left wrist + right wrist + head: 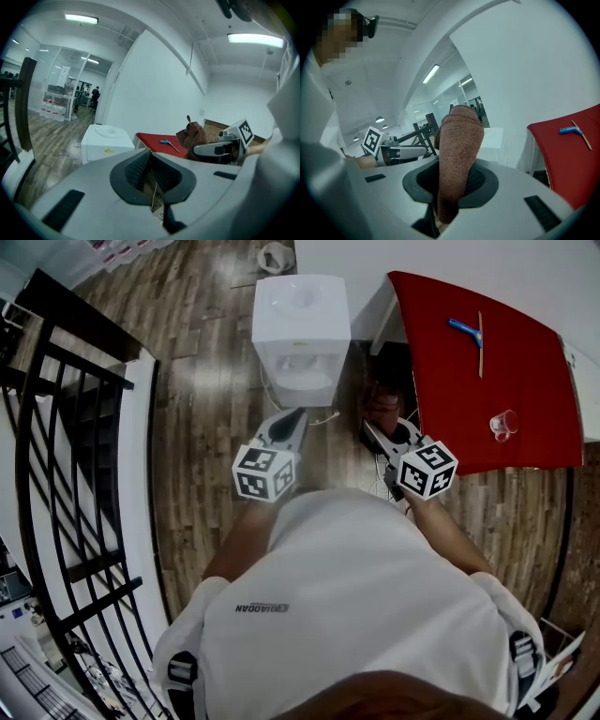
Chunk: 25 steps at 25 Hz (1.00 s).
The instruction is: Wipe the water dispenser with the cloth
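Observation:
The white water dispenser (300,334) stands on the wooden floor in front of me, and shows too in the left gripper view (105,143) and, partly hidden, behind the cloth in the right gripper view (496,137). A brown terry cloth (382,401) sticks up from my right gripper (373,427), which is shut on it (457,159). That gripper hovers right of the dispenser, near the red table. My left gripper (295,418) is held just before the dispenser's front, its jaws (151,154) shut with nothing between them.
A red table (497,381) stands to the right with a blue tool (464,330), a thin stick (481,343) and a clear glass (503,424). A black railing (66,456) runs along the left. A thin white cable (323,418) lies by the dispenser's base.

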Tool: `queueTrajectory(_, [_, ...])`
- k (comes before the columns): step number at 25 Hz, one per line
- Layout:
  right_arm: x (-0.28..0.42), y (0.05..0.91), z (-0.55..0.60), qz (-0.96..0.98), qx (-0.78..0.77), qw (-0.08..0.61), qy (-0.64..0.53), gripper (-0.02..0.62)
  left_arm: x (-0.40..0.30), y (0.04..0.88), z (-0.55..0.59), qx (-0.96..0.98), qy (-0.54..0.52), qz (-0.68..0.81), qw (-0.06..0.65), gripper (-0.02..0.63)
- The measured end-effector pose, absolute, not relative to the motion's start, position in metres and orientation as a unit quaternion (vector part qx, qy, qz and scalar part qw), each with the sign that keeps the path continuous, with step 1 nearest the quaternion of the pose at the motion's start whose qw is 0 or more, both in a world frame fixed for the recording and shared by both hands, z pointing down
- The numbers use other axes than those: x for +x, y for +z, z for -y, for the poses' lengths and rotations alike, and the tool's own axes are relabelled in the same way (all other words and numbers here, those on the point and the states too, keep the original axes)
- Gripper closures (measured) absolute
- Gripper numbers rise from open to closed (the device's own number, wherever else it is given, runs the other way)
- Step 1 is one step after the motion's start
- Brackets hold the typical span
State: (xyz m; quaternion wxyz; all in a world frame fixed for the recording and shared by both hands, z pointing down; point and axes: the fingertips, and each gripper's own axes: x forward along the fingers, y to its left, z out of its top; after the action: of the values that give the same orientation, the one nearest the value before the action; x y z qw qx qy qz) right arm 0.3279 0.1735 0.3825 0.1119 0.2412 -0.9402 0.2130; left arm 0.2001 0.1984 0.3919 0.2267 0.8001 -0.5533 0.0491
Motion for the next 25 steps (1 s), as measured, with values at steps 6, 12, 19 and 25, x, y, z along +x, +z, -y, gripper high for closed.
queueTrajectory(6, [0.340, 0.394, -0.191, 0.945, 0.214, 0.112, 0.222, 0.525, 0.216, 0.395, -0.203, 0.786, 0.033, 0.555, 0.271, 0.606])
queueTrajectory(12, [0.340, 0.400, -0.205, 0.950, 0.188, 0.130, 0.211, 0.525, 0.232, 0.390, -0.209, 0.787, 0.051, 0.555, 0.266, 0.606])
queueTrajectory(19, [0.340, 0.401, -0.205, 0.951, 0.184, 0.134, 0.207, 0.526, 0.243, 0.380, -0.207, 0.799, 0.081, 0.550, 0.228, 0.604])
queueTrajectory(25, [0.335, 0.399, -0.200, 0.953, 0.187, 0.133, 0.199, 0.525, 0.236, 0.373, -0.206, 0.801, 0.095, 0.555, 0.203, 0.606])
